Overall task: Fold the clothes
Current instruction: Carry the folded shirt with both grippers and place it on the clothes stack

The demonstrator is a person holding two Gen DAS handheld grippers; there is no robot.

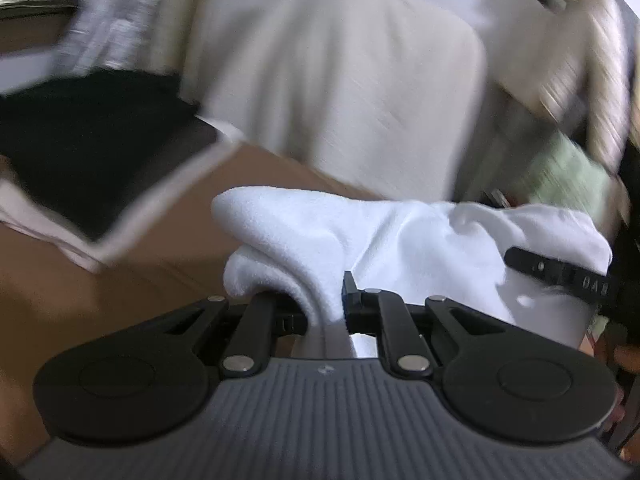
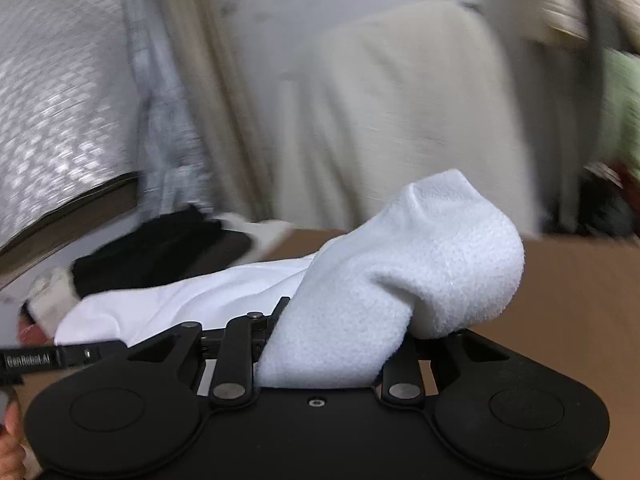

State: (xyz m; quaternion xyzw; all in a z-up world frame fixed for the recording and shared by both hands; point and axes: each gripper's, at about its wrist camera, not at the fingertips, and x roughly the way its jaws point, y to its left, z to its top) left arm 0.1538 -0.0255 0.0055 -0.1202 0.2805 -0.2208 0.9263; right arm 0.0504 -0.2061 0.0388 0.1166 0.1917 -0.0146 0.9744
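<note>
- A cream upholstered chair back [image 1: 340, 92] is standing behind everything, blurred in both views.
- The brown surface [image 1: 120, 280] is stretching out below the tongs, with a pile of dark clothing [image 1: 80, 140] lying on its far left part, a pale edge under it.
- A white sock [image 1: 360, 240] is hanging in the air above the surface, stretched between the two tongs; its textured terry side [image 2: 420, 280] is showing at the right end.
- The left tongs [image 1: 326, 316] are pinching one end of the sock, their jaws nearly together on the fabric.
- The right tongs [image 2: 332, 344] are gripping the other end, jaws a little wider around a thicker bunch of cloth.
- Something green [image 2: 624, 112], possibly another garment, is smeared at the right edge.
</note>
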